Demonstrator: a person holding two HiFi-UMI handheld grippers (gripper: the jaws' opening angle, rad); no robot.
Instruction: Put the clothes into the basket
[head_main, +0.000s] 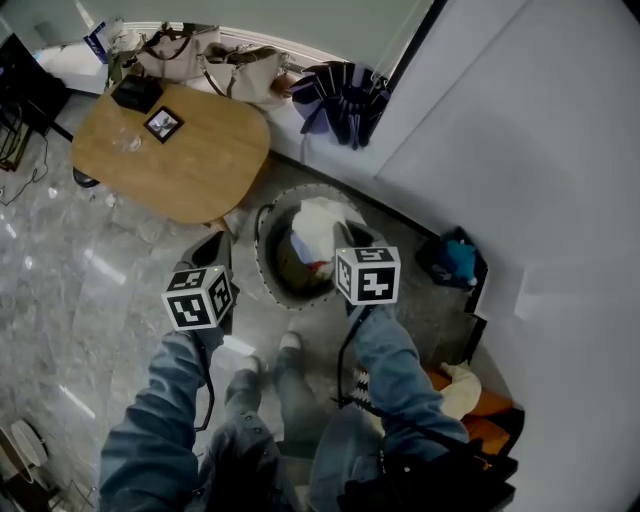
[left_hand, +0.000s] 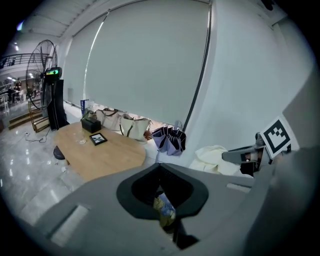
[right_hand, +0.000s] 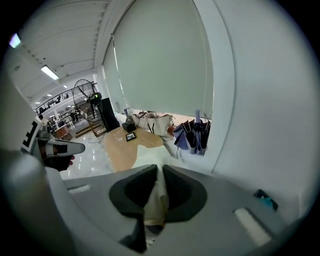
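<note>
Right gripper (right_hand: 159, 166) fingers clamp cream cloth (right_hand: 156, 202), left gripper (left_hand: 159, 166) fingers clamp yellow-blue fabric (left_hand: 163, 210); only the head view, centre frame, shows the basket (head_main: 262, 262).

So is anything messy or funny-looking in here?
Nothing looks spilled or broken. The oddest thing is the purple umbrella, slumped half-open against the wall. The right gripper pinches a cream cloth and the left gripper a patterned cloth, near the basket.
</note>
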